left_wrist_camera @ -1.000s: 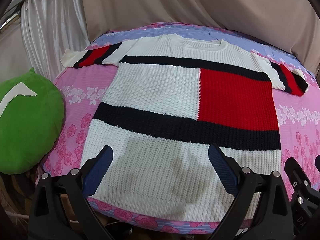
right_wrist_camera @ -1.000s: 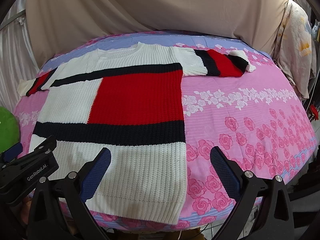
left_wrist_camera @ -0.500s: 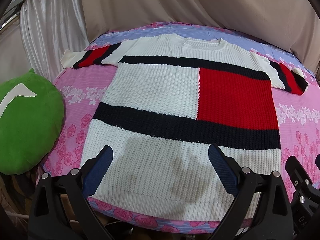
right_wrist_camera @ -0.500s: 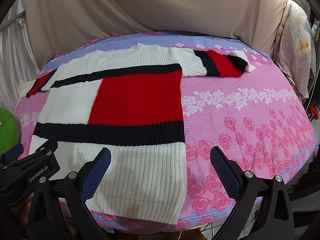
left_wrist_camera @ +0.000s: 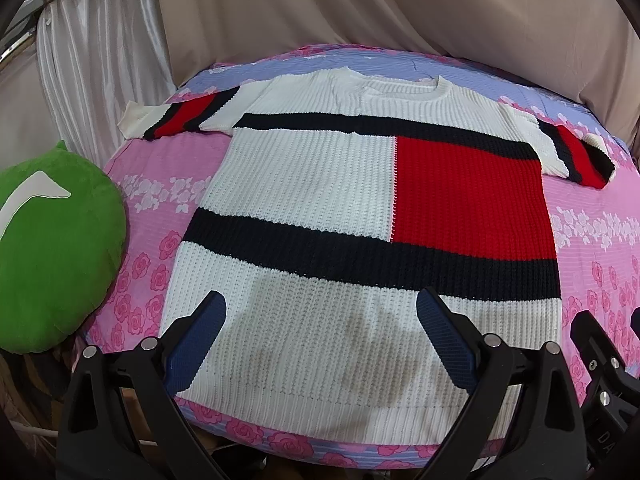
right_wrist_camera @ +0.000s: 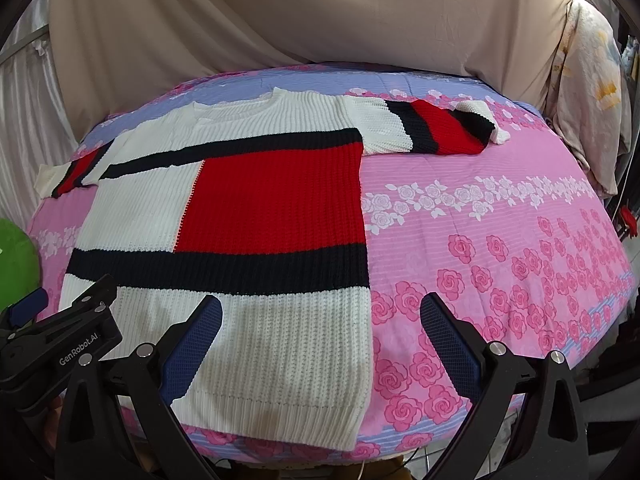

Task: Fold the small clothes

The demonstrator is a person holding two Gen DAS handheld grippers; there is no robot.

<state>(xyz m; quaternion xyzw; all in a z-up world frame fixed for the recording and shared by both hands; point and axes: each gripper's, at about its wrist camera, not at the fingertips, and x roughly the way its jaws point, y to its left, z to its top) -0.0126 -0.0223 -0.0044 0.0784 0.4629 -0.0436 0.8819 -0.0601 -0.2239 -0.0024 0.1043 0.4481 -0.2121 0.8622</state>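
A knit sweater [left_wrist_camera: 320, 208], white with black bands and a red block, lies flat and face up on the pink flowered bed, both sleeves spread out. It also shows in the right wrist view [right_wrist_camera: 256, 208]. My left gripper [left_wrist_camera: 322, 340] is open and empty, hovering over the sweater's white hem near the bed's front edge. My right gripper [right_wrist_camera: 320, 344] is open and empty over the hem's right corner. The left gripper's body [right_wrist_camera: 60, 344] shows at the lower left of the right wrist view.
A green cushion [left_wrist_camera: 48, 248] sits at the bed's left edge. Beige drapes [left_wrist_camera: 360, 8] hang behind the bed. The pink sheet [right_wrist_camera: 500, 240] lies bare to the sweater's right. A pale hanging cloth [right_wrist_camera: 592, 92] is at the far right.
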